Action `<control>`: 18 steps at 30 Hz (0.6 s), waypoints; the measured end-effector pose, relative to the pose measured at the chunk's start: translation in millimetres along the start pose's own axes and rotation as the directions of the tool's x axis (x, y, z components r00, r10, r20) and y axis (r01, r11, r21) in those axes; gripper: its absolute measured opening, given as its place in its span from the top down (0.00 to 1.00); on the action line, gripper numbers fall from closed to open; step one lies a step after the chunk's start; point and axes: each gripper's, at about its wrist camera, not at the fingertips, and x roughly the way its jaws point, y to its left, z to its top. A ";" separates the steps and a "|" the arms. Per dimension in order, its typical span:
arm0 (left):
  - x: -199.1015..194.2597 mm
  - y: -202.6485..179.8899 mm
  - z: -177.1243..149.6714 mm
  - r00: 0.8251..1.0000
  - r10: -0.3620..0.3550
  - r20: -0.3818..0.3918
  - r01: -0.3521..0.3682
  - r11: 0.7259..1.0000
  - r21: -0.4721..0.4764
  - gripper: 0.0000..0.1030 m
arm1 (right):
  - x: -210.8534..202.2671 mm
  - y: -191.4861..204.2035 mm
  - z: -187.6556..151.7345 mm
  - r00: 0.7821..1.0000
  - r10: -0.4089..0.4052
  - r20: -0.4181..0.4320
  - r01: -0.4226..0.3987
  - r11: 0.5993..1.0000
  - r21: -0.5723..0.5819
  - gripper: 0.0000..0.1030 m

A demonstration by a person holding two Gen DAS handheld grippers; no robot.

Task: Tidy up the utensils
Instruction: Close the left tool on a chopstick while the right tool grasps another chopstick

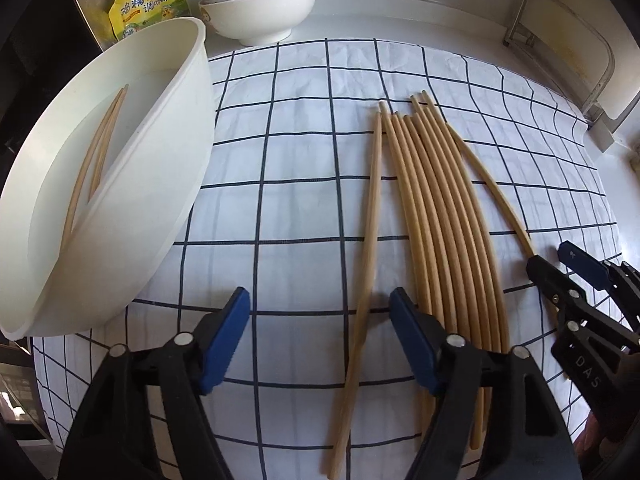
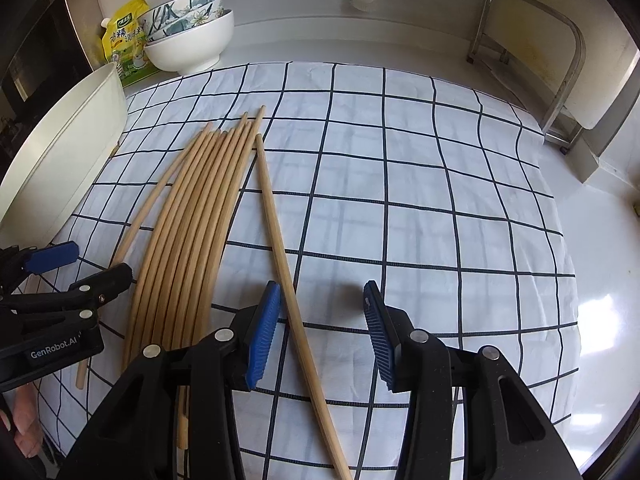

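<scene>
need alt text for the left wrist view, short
Open left tongs hover over a blue-checked white cloth, a stray bamboo chopstick lying between the blue pads. A bundle of chopsticks lies right of it, two chopsticks sit in a white tub at left, and the right tongs reach the rightmost stick.

A white worktop [image 2: 592, 280] is carrying a white cloth with a dark grid [image 2: 400, 200], which is covering most of the surface. Daylight is reflecting off the bare glossy strip at the worktop's right edge. A pale wall [image 2: 280, 0] is running along the far edge. At the far right corner, a metal-framed rack [image 2: 568, 80] is standing. At the far left corner, a dark appliance [image 2: 32, 68] is sitting.
</scene>
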 end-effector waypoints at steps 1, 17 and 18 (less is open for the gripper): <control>1.7 -1.3 1.6 1.000 -0.015 0.000 0.015 1.000 0.005 0.50 | 0.6 1.4 0.5 1.000 0.001 0.003 -0.001 1.000 -0.008 0.60; -18.3 4.4 -2.3 0.992 -0.123 -0.029 0.124 0.992 0.034 0.93 | -17.8 0.8 6.1 0.995 0.101 0.006 -0.101 0.993 0.060 0.94; -26.9 10.8 -6.1 0.992 -0.128 -0.019 0.129 0.991 0.037 0.93 | -22.1 1.7 7.9 0.994 0.106 0.013 -0.107 0.992 0.065 0.94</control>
